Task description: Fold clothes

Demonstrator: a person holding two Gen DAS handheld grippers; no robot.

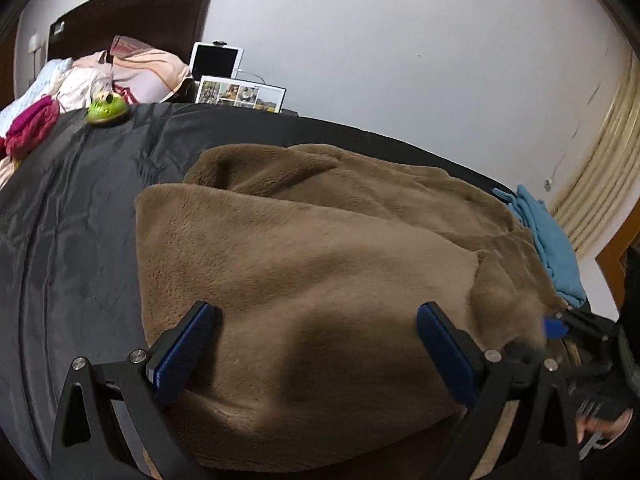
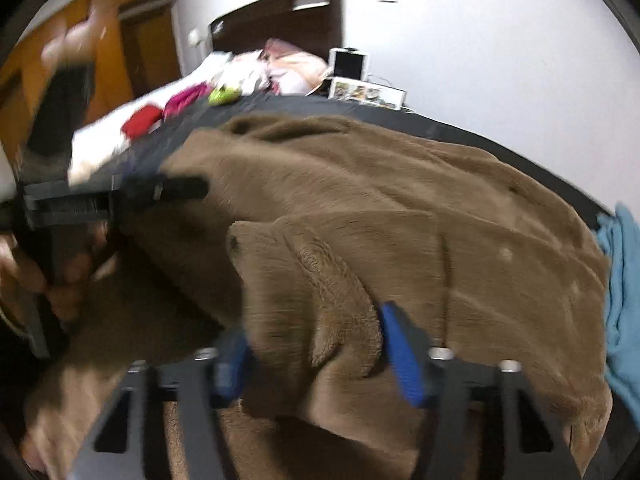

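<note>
Right hand-held gripper (image 2: 316, 354) half-closed around a brown fleece garment (image 2: 400, 240) fold

Brown fleece garment (image 1: 304, 264), thick and plush, spread in soft folds across the dark sheet (image 1: 80, 208). Partly doubled over itself, one bunched flap (image 2: 316, 312) raised at the near edge.

right gripper (image 2: 316, 354): bottom middle, blue pads around a fold of the brown fuzzy coat (image 2: 400, 216) | left gripper (image 2: 176, 190): left side, blurry | blue cloth (image 2: 624, 280): right edge
</note>
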